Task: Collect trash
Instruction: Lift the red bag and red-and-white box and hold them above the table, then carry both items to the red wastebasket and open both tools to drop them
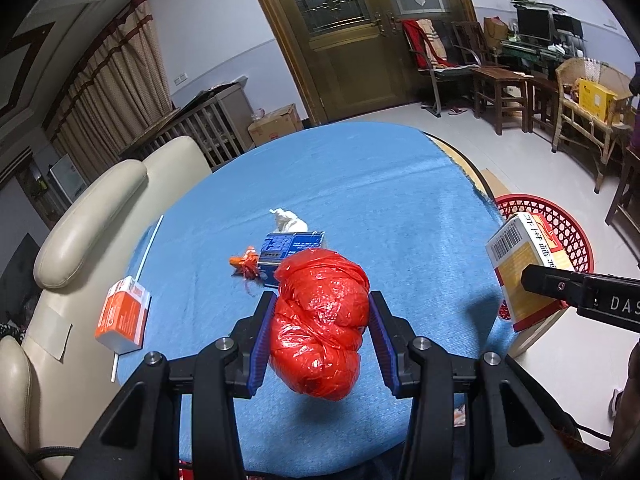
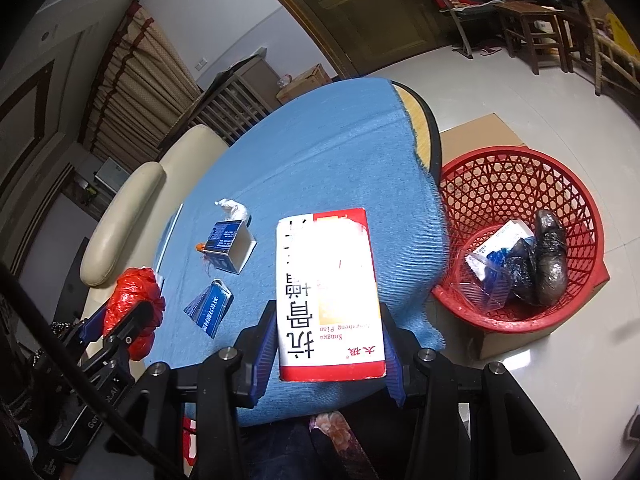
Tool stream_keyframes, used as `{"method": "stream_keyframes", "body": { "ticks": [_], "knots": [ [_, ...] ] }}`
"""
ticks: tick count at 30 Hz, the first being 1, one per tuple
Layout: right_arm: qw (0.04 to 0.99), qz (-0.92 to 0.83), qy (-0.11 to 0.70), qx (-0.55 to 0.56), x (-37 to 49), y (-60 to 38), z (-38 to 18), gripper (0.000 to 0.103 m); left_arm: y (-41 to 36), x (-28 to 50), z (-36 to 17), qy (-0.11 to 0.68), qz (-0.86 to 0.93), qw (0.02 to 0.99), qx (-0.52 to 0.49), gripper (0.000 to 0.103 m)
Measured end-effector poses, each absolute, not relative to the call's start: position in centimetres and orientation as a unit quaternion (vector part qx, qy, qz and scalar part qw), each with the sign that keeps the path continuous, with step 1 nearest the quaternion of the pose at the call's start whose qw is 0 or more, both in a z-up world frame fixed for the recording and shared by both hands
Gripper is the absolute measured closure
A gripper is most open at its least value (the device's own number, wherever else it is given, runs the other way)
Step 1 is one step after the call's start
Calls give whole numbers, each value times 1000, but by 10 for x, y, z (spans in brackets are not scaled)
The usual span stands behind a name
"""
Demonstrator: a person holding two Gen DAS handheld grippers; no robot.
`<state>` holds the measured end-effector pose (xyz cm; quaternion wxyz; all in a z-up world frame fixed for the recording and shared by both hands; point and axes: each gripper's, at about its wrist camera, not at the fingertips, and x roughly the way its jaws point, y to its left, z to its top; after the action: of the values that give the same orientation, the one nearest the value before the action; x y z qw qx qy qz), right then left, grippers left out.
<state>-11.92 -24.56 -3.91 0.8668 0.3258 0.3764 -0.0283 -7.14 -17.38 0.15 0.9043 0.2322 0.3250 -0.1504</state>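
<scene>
Each gripper, left gripper [image 1: 320, 312] and right gripper [image 2: 329, 320], has a black angular frame with silver round screws at its joints and two ribbed blue pads [image 1: 262, 340] on its fingers. Seen from the left wrist, the right gripper's black side bears white letters. A black cable [image 2: 60, 344] runs beside the left gripper.

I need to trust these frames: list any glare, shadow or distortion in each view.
Right wrist view: glare whitens the top face of the medicine box, hiding part of its print. Left wrist view: sheen on the red plastic bag, its shadow on the blue cloth. Both views: fisheye bending, dark corners.
</scene>
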Motion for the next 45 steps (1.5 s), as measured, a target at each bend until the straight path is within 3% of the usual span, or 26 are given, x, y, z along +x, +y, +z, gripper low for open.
{"method": "stream_keyframes", "body": {
  "ticks": [28, 45],
  "knots": [
    [853, -77, 365, 364, -140, -293, -50, 54, -225, -68, -9, 321, -194, 887, 269, 56],
    [829, -156, 357, 400, -163, -356, -75, 54, -299, -53, -32, 383, -347, 822, 238, 55]
  ]
}}
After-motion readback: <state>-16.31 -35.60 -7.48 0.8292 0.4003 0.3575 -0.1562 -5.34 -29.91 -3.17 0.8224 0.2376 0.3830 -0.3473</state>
